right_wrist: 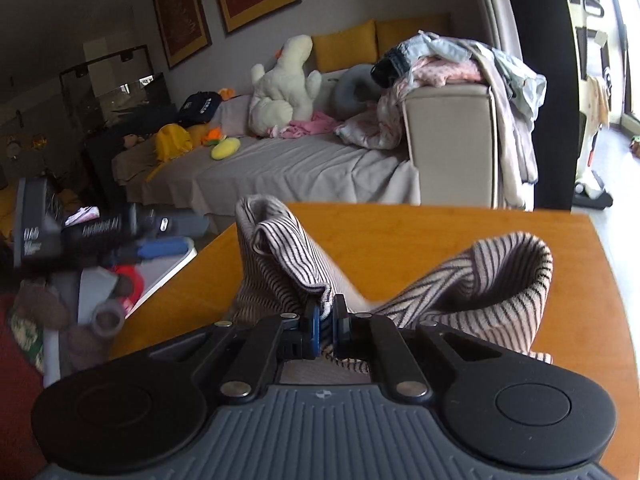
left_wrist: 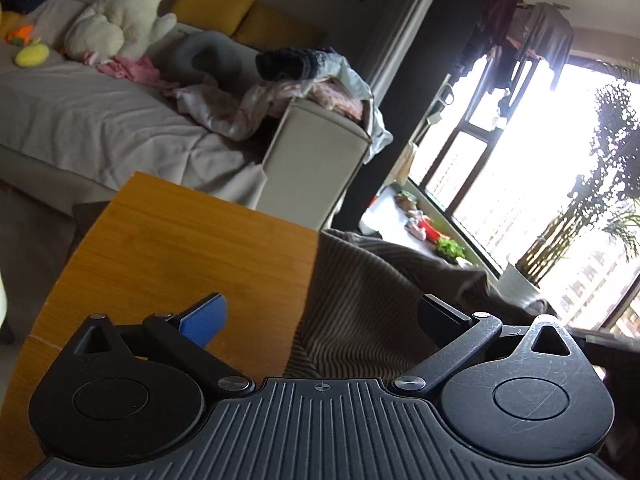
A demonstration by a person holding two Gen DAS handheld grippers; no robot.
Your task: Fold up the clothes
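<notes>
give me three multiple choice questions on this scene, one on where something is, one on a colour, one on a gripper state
1. Where does the striped garment lie?
A. on the wooden table
B. on the sofa seat
C. on the floor

2. What colour are the cushions at the back of the sofa?
A. red
B. mustard yellow
C. green

3. How does the right gripper stand?
A. wide open, nothing in it
B. out of view
C. shut on the striped garment

Answers:
1. A, the cloth rests bunched on the wooden table in the right wrist view.
2. B, both cushions behind the white plush toy are mustard yellow.
3. C, its blue pads pinch a fold of the striped cloth, while the left gripper is spread open.
</notes>
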